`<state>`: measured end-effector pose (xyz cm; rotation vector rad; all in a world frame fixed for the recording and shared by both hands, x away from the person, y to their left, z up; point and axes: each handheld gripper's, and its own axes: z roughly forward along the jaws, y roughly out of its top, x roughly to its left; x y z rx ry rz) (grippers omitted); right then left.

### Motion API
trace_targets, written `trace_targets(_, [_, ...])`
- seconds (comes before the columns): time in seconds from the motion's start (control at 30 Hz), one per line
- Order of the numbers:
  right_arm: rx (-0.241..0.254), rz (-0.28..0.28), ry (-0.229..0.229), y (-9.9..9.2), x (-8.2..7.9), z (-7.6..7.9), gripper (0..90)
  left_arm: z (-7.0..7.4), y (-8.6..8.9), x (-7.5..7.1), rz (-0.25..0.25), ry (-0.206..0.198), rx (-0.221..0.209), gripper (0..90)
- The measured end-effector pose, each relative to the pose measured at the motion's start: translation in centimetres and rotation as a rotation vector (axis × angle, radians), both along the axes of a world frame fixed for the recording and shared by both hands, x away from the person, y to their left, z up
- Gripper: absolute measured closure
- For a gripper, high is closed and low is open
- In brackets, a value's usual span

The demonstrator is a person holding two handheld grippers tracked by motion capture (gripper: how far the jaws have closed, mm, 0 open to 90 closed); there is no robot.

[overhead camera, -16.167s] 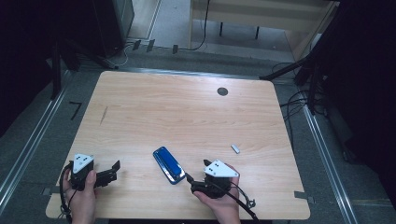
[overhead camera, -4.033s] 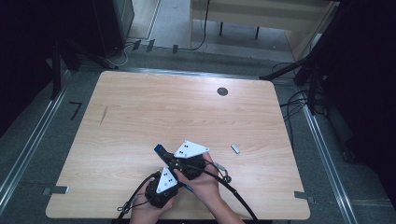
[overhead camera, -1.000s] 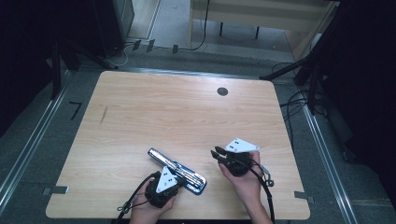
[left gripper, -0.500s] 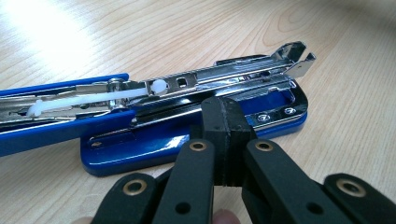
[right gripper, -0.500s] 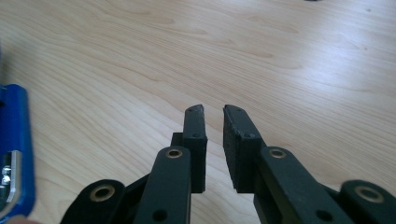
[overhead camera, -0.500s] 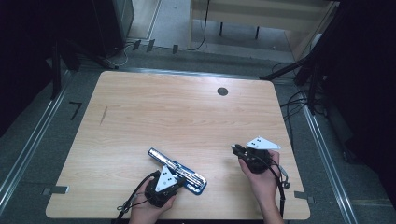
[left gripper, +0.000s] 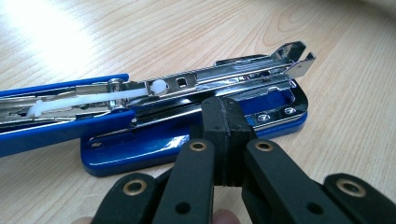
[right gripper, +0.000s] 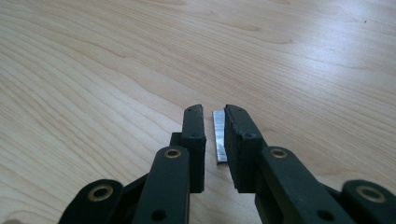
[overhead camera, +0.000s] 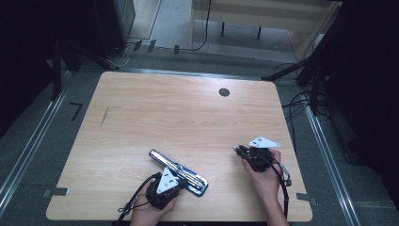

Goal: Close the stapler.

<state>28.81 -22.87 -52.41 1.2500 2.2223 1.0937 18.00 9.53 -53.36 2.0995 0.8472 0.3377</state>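
Silver staples (right gripper: 219, 136) lie flat between the right gripper's (right gripper: 214, 122) slightly parted jaws and could skid across the bench (right gripper: 93, 70) if pinched crookedly.

The table (overhead camera: 155, 113) was pale wood with a smooth, slightly shiny grain. The stapler (left gripper: 187, 107) had glossy blue plastic and bright chromed metal. The staples (right gripper: 219, 135) looked like dull silver metal, and the jaws were matt black

No words or brand names can be read anywhere. A black mark like a 7 (overhead camera: 75, 111) is on the floor by the table's left edge.
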Motion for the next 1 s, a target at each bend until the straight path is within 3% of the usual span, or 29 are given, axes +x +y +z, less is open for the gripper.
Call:
trace_targets(0.3, [0.015,0.021,0.02,-0.3,0.6,-0.6,78.5,0.0,0.0,0.0,0.0,-0.001,0.001,90.0])
trace_targets(1.0, [0.016,0.001,0.044,-0.6,1.2,-1.6,76.5,0.0,0.0,0.0,-0.001,0.001,-0.002,90.0])
